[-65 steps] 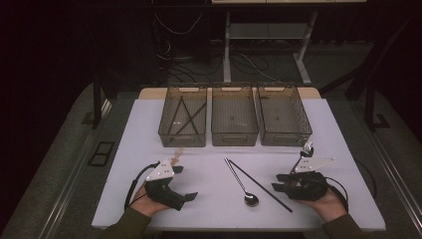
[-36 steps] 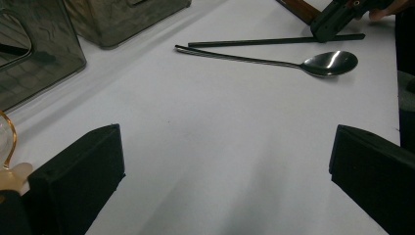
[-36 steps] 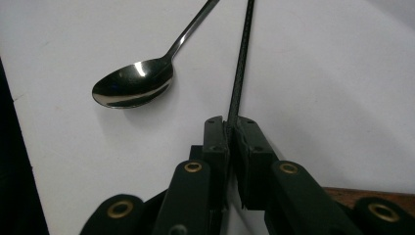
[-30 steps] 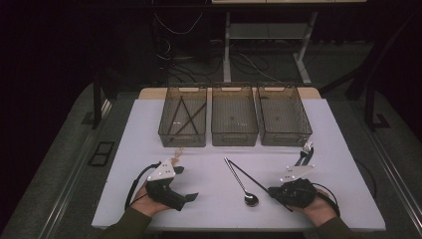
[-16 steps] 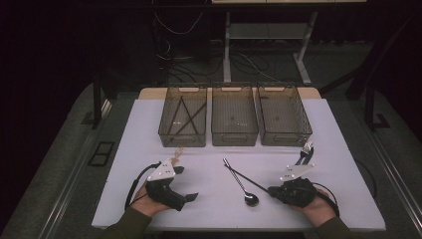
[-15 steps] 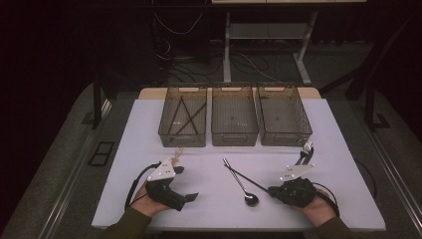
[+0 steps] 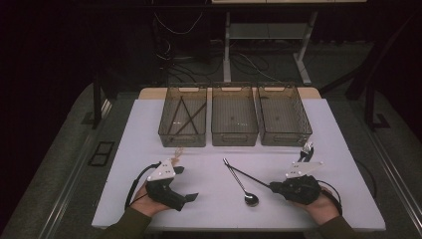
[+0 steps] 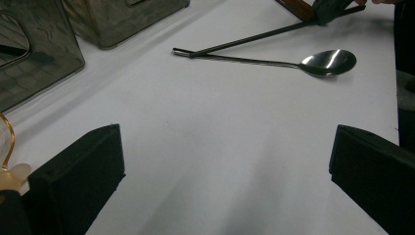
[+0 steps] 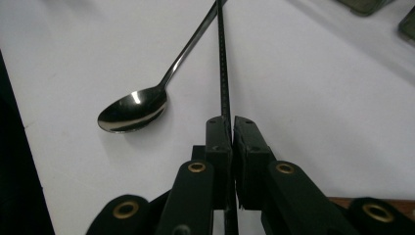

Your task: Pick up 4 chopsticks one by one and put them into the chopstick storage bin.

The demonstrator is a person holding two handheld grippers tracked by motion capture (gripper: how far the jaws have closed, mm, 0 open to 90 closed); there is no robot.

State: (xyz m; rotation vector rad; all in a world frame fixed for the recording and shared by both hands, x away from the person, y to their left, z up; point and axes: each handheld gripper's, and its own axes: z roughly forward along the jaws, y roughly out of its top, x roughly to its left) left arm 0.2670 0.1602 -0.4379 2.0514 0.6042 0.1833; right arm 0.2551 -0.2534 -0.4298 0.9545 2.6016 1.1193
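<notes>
High view first: the right gripper point(image 7: 272, 187) lies low on the white table point(image 7: 348, 199), cupped from behind by the person's right hand point(image 7: 321, 204), its nose pointing toward the spoon point(image 7: 240, 179); its jaws are pinched tight on a thin black chopstick point(image 7: 246, 175), which runs from the jaws up and away to meet the far tip of the spoon's handle; the spoon lies flat just beside the right gripper, bowl nearest the person, and stick and spoon together form a narrow V. Right gripper view confirms it: the two black pads are pressed against the chopstick point(image 9: 223, 73) with no gap to spare, and the spoon point(image 9: 133, 112) rests bowl-up just to the side of the jaws.

Well apart from the spoon on its other side, the left gripper point(image 7: 191, 197) sits on the table with the left hand point(image 7: 144, 204) wrapped under it, forearm coming in from the near edge; the left gripper view shows its jaws standing wide with only bare table between them, the spoon point(image 8: 325, 62) and chopstick point(image 8: 254, 36) lying beyond.

Beyond the spoon, three clear bins point(image 7: 234, 119) stand side by side; the bin on the left gripper's side holds dark sticks; a fork point(image 7: 305, 151) lies just past the right gripper; around the table the room is dark, with cables and a desk frame point(image 7: 268, 45) behind the bins.
</notes>
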